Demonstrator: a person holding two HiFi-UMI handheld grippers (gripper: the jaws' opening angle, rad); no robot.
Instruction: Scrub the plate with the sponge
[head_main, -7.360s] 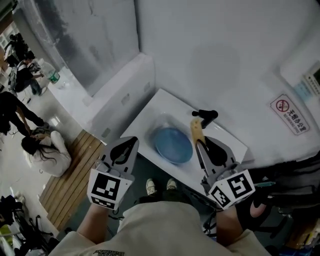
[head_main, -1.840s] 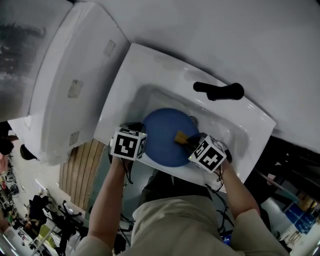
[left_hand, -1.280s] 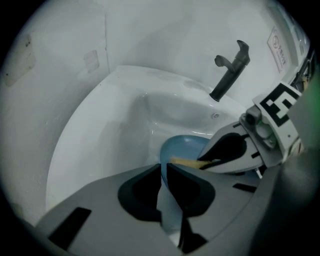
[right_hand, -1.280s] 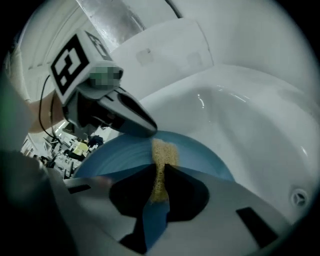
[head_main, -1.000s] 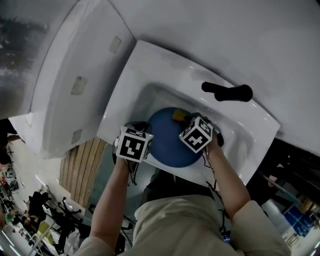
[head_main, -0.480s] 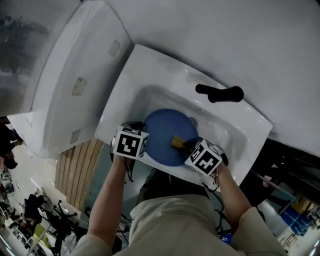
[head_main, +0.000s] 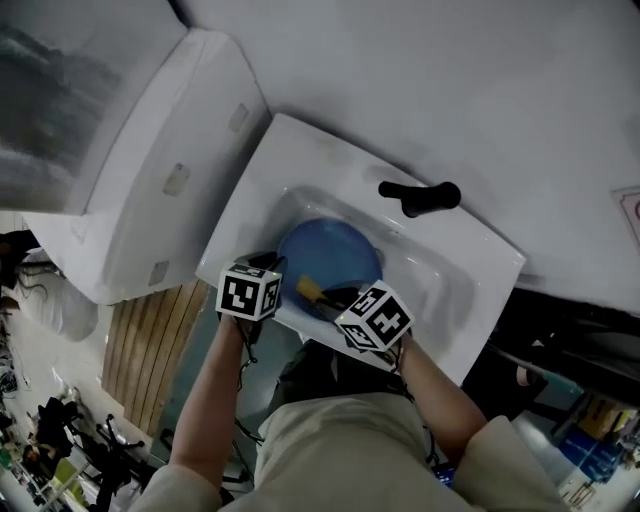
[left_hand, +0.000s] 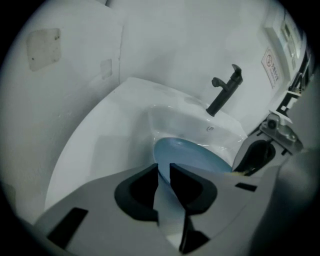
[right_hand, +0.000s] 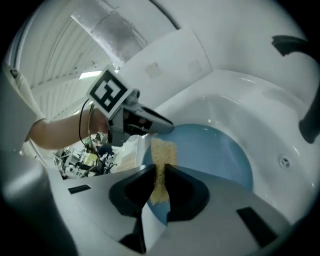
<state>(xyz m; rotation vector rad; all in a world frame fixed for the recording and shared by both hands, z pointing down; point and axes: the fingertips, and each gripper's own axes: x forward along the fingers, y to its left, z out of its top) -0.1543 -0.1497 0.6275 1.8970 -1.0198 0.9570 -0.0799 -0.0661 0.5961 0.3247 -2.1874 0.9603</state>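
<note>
A round blue plate (head_main: 335, 255) lies in the white sink (head_main: 300, 150). My left gripper (head_main: 266, 264) is at the plate's near-left rim. In the left gripper view the rim of the plate (left_hand: 192, 155) runs between the jaws. These have just been opening and now stand wider than the thin rim. My right gripper (head_main: 322, 296) is shut on a yellow sponge (head_main: 308, 290) above the plate's near edge. In the right gripper view the sponge (right_hand: 162, 152) sticks out past the jaws, its tip close to the left gripper (right_hand: 150, 122).
A black faucet (head_main: 420, 195) stands on the sink's far rim. A large white cabinet (head_main: 150, 190) adjoins the sink on the left. Wooden floor slats (head_main: 135, 350) lie below it. A warning sign (left_hand: 272, 67) hangs on the wall behind the faucet.
The right gripper has carried the sponge from the plate's far part across to its near rim, towards the left gripper. The left gripper has stayed at the plate's left rim.
</note>
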